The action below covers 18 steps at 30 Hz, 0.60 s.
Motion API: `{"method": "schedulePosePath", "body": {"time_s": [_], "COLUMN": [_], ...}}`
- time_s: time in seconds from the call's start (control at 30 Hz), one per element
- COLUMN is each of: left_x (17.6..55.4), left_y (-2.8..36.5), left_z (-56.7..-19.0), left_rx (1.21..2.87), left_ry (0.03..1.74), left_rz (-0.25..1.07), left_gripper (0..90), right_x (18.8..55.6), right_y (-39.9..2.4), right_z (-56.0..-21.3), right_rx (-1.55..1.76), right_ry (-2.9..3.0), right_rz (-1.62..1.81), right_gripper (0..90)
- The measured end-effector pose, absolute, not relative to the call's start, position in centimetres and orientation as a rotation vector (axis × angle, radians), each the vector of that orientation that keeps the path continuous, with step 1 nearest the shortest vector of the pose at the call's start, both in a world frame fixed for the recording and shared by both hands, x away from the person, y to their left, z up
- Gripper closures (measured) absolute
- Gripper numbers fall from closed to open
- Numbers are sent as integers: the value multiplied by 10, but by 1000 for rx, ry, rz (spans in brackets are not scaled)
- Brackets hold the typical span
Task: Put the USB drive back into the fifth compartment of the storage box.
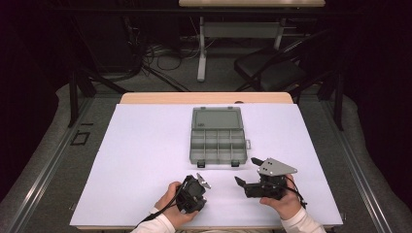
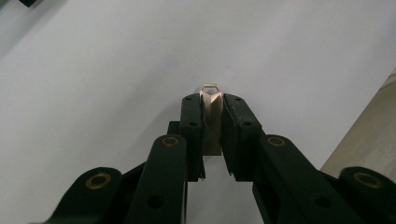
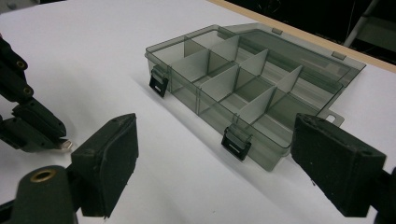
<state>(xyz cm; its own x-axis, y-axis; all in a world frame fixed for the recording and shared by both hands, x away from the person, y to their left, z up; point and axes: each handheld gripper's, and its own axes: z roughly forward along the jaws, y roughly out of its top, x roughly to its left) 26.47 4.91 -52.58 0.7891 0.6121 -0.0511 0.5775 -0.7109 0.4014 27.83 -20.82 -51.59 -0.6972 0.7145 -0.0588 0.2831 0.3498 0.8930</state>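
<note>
A white table [image 1: 145, 160] is seen from above, with a person's two hands entering from the six o'clock edge, each holding a black two-jaw gripper.

The left gripper [image 2: 211, 116] is clamped on a small flat metal piece [image 2: 211, 119]. The piece stands between the jaw pads, and its looped, pointed end pokes out just past the jaw tips. In the high view this gripper [image 1: 203, 180] sits at about seven o'clock from the table's centre, near the front edge, its jaws aimed toward one o'clock. From the right gripper view, the left gripper's tips [image 3: 58, 140] appear at nine o'clock with a sliver of the pale metal showing at their end, just above the white surface.

The right gripper [image 3: 215, 158] has its jaws spread wide apart with nothing between them. In the high view it [image 1: 247, 171] rests at about five o'clock from centre, jaws pointing toward nine o'clock, a grey three-cornered plate [image 1: 276, 167] on top.

A smoky, see-through plastic organiser box [image 1: 217, 143] lies open at the table's centre, its lid [image 1: 217, 118] folded back flat toward twelve o'clock. White dividers split it into small compartments, and two black latches [image 3: 237, 142] hang on its near wall. The box lies near both grippers, at twelve o'clock from them.

Bare white surface spreads wide to three and nine o'clock of the box.
</note>
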Motion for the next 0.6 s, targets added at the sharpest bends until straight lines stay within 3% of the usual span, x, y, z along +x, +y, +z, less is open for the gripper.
{"method": "schedulePosePath", "body": {"time_s": [0.6], "left_x": [278], "left_y": [63], "left_z": [-498], "left_rx": [2515], "left_ry": [924], "left_rz": [91], "left_gripper": [790], "right_x": [278], "right_y": [-208], "right_z": [-516], "right_rx": [864], "right_ry": [2178], "right_rz": [1307], "right_gripper": [149]}}
